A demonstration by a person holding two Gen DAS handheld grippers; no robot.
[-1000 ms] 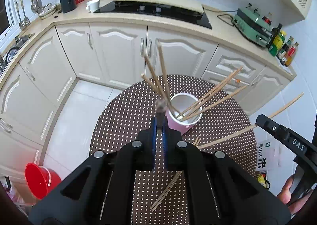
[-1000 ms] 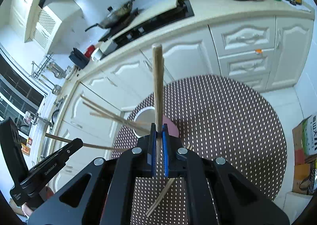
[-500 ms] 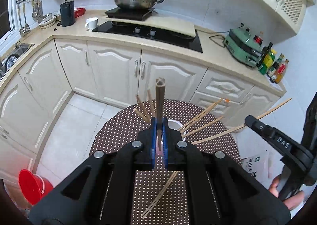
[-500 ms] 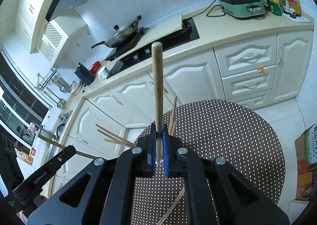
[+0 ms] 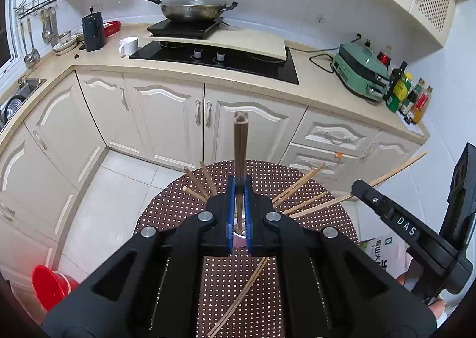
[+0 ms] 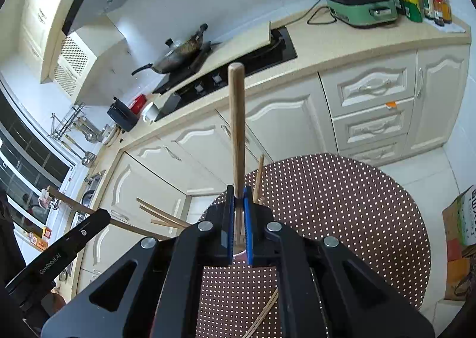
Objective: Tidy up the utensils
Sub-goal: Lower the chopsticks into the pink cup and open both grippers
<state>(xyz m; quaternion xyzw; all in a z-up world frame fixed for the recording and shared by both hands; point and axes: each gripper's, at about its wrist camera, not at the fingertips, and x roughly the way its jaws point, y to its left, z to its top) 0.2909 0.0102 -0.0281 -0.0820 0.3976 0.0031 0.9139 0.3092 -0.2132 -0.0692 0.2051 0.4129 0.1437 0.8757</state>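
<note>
While I watch both wrist feeds, I see my left hand-held gripper (image 5: 239,189) clenched on a dark brown chopstick (image 5: 239,153), which stands up between the blue pads and points toward the cabinet doors (image 5: 166,121). My right hand-held gripper (image 6: 239,192) is likewise clenched, grasping a lighter wooden chopstick (image 6: 237,130) that rises straight out of its jaws.

I take the pink cup (image 5: 238,241) as my landmark; only a sliver of it shows between the pads of each gripper. It sits on the round table (image 5: 297,183) with its brown dotted cloth. Several loose chopsticks (image 5: 300,186) fan out of the cup, some leaning to its left and more to its right. A pair of chopsticks (image 5: 241,296) lies flat on the cloth on the near side of the cup, running under the left gripper body.

From the left wrist view, the right gripper reaches in from the right of the cup, its held stick slanting up and away over the table edge. From the right wrist view, the left gripper comes in from the left of the cup. Beyond the cup stands the kitchen counter with a wok (image 5: 190,9) on the hob.
</note>
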